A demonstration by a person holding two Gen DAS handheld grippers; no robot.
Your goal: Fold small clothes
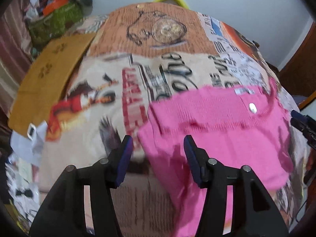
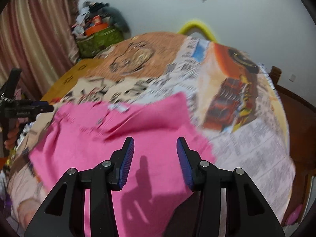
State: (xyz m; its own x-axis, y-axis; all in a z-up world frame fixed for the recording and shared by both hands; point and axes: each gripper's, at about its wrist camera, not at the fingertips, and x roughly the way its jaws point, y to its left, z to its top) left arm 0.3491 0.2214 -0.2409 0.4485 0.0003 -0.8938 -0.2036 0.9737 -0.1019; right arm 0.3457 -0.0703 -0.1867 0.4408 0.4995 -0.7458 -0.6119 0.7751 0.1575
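Observation:
A pink knitted garment (image 1: 217, 128) lies spread on a bed covered by a printed sheet (image 1: 98, 83), with a white button (image 1: 252, 107) and a small label (image 1: 244, 91) near its neckline. My left gripper (image 1: 158, 144) hovers open over the garment's left edge, nothing between its blue pads. My right gripper (image 2: 155, 141) hovers open above the same pink garment (image 2: 118, 134), casting a shadow on it, and its pads hold nothing. In each wrist view the other gripper's dark tip shows at the picture's side. Both views are blurred.
A brown cardboard box (image 1: 49, 75) sits at the bed's left, with a green bag (image 1: 57, 19) of clutter behind it and a striped curtain (image 2: 29, 29). A yellow curved thing (image 2: 195, 26) stands against the white wall. Dark wooden furniture (image 2: 296, 108) borders the right side.

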